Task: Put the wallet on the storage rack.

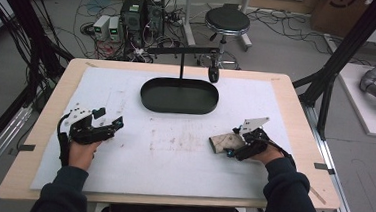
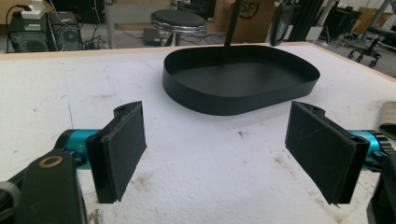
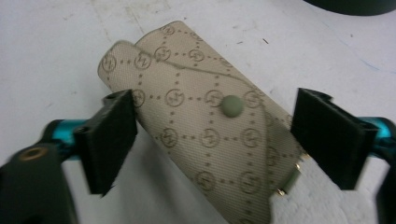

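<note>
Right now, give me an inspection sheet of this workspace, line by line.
Surface: white mat on a wooden table, stained near its middle.
Job's things: beige patterned pouch lying flat; black oval tray empty, at the far side.
Clutter: nothing seen.
Grippers: left gripper open over bare mat; right gripper open, jaws either side of the pouch.
Cables: tangle on the floor beyond the table.
Surroundings: black stool, computer towers.

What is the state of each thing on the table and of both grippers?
Left gripper: open, nothing between its jaws.
Right gripper: open, jaws on either side of the pouch, not yet closed on it.
Beige patterned pouch: lying flat on the table, flap snapped shut.
Black oval tray: empty, upright.
White table mat: stained, lying flat.
</note>
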`<state>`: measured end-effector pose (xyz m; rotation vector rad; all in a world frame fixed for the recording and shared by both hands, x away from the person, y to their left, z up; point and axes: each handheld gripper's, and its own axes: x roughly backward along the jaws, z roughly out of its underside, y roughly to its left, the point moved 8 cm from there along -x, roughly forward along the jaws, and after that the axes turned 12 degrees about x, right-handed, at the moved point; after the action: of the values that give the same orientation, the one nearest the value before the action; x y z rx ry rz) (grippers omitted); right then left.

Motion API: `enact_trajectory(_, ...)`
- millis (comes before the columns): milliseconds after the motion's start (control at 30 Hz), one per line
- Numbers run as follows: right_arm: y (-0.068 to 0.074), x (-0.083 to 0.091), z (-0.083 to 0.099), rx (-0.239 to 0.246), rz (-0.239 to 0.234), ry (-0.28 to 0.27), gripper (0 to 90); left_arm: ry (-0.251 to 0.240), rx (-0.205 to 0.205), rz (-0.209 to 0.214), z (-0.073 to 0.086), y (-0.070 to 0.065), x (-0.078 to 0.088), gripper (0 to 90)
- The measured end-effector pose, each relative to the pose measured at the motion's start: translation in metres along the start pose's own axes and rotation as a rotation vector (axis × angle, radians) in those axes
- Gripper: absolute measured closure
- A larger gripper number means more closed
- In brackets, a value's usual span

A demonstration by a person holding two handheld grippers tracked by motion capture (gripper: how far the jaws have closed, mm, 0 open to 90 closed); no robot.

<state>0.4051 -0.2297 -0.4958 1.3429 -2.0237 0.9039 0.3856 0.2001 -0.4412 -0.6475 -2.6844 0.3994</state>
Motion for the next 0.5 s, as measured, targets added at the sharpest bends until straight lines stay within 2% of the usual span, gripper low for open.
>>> enact_trajectory(67,0.001,-0.001,-0.001,-0.005,0.018,0.020,15.5,0.002,0.000,0.000,0.000,0.000,0.000,20.1)
enact_trajectory(100,0.001,0.000,-0.001,-0.014,0.026,0.031,19.1,0.003,-0.001,0.000,0.000,0.000,0.000,20.1)
enact_trajectory(200,-0.001,0.006,-0.001,-0.109,0.071,0.050,33.4,0.003,-0.003,0.001,0.000,0.000,0.000,20.1)
enact_trajectory(333,0.001,0.009,-0.003,-0.204,0.106,0.077,38.7,0.002,0.001,-0.001,0.000,0.000,0.000,20.1)
enact_trajectory(400,0.004,0.010,-0.006,-0.269,0.103,0.086,41.5,0.002,0.001,-0.002,0.000,0.000,0.000,20.1)
enact_trajectory(467,0.006,0.014,-0.009,-0.366,0.068,0.073,49.3,0.002,0.001,-0.002,0.000,0.000,0.000,20.1)
enact_trajectory(500,0.007,0.015,-0.012,-0.380,0.040,0.049,53.2,0.003,0.001,-0.002,0.000,0.001,0.000,20.1)
